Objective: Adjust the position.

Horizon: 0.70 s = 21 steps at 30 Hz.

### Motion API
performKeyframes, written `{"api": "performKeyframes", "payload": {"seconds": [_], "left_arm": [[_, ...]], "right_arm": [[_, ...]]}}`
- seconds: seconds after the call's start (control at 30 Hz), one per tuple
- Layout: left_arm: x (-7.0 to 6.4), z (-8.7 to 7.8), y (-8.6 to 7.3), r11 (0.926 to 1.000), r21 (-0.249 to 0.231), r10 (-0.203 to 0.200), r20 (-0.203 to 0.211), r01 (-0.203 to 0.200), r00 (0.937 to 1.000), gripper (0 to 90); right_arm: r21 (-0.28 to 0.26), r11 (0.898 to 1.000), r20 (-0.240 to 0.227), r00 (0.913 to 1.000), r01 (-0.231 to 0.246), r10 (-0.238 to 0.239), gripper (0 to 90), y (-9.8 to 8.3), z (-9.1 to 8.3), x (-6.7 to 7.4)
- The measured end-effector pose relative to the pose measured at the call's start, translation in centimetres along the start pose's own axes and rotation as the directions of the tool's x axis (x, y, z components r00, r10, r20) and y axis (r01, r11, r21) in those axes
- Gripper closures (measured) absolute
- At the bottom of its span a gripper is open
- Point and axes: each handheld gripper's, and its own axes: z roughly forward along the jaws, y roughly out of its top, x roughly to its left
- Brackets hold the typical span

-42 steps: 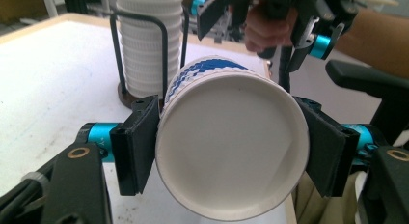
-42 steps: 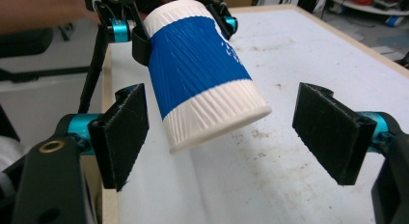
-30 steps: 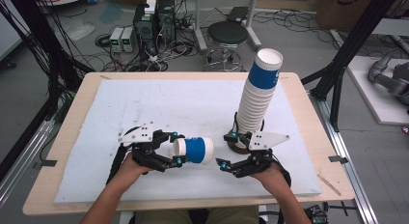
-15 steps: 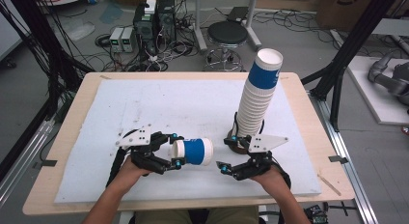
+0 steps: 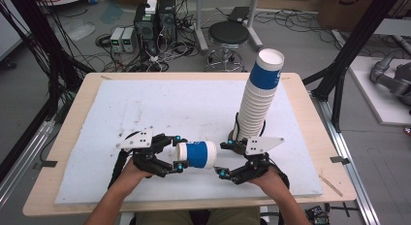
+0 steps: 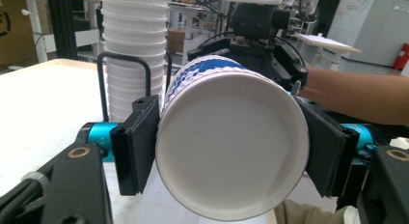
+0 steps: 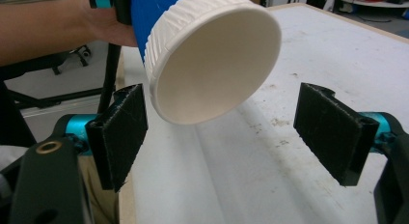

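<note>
Where mat lies bare, cup beside stack, near front edge.

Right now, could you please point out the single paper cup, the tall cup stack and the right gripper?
single paper cup (image 5: 196, 154), high view, its blue band.
tall cup stack (image 5: 255, 106), high view, white ribbed middle.
right gripper (image 7: 219, 137), right gripper view, between its open jaws.

A light wooden table carries a large white foam sheet that covers most of its top, its surface scuffed with small dark marks. On the sheet's right part stands a tall, slightly leaning stack of paper cups.
</note>
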Motion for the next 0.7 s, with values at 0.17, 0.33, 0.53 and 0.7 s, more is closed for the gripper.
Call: {"api": "performKeyframes", "payload": {"seconds": [0.17, 0.33, 0.53, 0.7], "left_arm": [[-0.2, 0.2, 0.1, 0.9999, -0.012, -0.002, 0.024, 0.002, 0.9997, 29.6], [-0.3, 0.4, 0.1, 0.9996, -0.026, -0.014, 0.057, 0.015, 0.9983, 29.8], [-0.4, 1.0, -0.2, 0.9997, -0.016, -0.017, 0.086, 0.018, 0.9961, 29.9], [-0.4, 1.2, -0.3, 0.9999, -0.004, -0.011, 0.097, 0.012, 0.9952, 29.9]], "right_arm": [[0.000, 1.000, -0.015, 0.9999, 0.002, -0.002, 19.8, 0.0, 0.2, 0.0], [-0.008, 1.000, -0.058, 0.9983, -0.002, 0.001, 18.1, 0.0, 0.6, 0.2], [-0.016, 1.000, -0.099, 0.9951, 0.003, -0.004, 16.1, 0.1, 1.1, 0.3], [-0.015, 1.000, -0.111, 0.9937, 0.007, -0.008, 17.0, 0.1, 1.4, 0.5]]}}
